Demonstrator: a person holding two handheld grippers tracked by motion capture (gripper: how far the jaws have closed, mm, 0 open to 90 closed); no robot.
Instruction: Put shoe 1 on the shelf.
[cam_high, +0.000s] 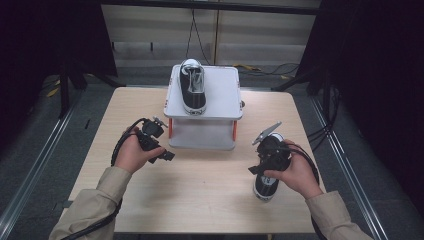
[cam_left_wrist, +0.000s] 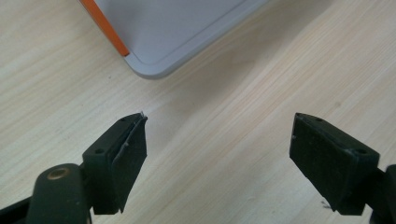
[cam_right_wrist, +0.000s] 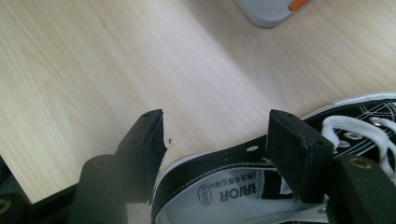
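One black-and-white sneaker (cam_high: 193, 87) stands on the top shelf of a grey rack (cam_high: 225, 95) with orange legs, toe toward me. A second matching sneaker (cam_high: 265, 189) lies on the table at the right, under the person's right hand. My right gripper (cam_high: 260, 172) hovers open over this sneaker (cam_right_wrist: 224, 163). In the right gripper view its jaws straddle the collar wall, one outside and one over the printed insole, without pinching it. My left gripper (cam_high: 168, 156) is open above bare wood just in front of the rack's left corner (cam_left_wrist: 177, 32), with nothing between its jaws.
The rack has a lower shelf (cam_high: 202, 135) with nothing on it, and its corner (cam_right_wrist: 268, 11) shows in the right gripper view. The wooden table (cam_high: 200, 195) has free room in front. Black curtains and cables surround the table.
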